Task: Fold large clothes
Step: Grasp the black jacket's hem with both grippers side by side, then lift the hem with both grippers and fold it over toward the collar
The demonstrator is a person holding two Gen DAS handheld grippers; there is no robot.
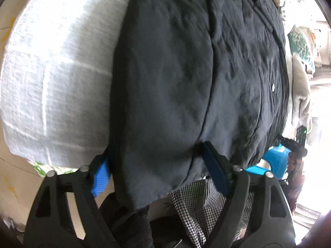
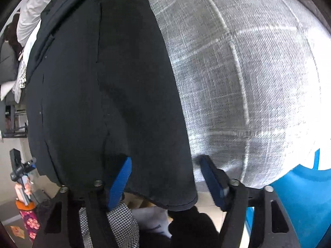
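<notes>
Left tool [image 1: 154, 165]: at 6 o'clock in the left wrist view, jaws standing apart astride the near hem of the dark shirt [image 1: 186, 72]; one blue pad [image 1: 101, 178] sits just off the cloth's left edge, the other rests against the fabric. No pinch can be made out.

Right tool [image 2: 165, 177]: at 6 o'clock in the right wrist view, jaws apart, the shirt's rounded bottom corner [image 2: 182, 200] hanging between them; neither pad visibly presses on it.

Dark shirt: spread flat, running from 6 o'clock to 12 o'clock on the surface, collar and placket at the far end, a white button [image 1: 273, 86] toward 3 o'clock. A sleeve or side panel appears already laid inward along a lengthwise seam.

Surface [image 2: 248, 72]: white checked cloth, bare toward 9 o'clock in the left view and 2 o'clock in the right.

Other laundry: checked fabric [image 1: 196, 206] below the near edge; more garments heaped at 2 o'clock [image 1: 300, 47].

Progress: likely mid-fold. Both near corners are lined up for a grasp; the bottom-to-collar fold, and the waiting pile, look still to be done.
</notes>
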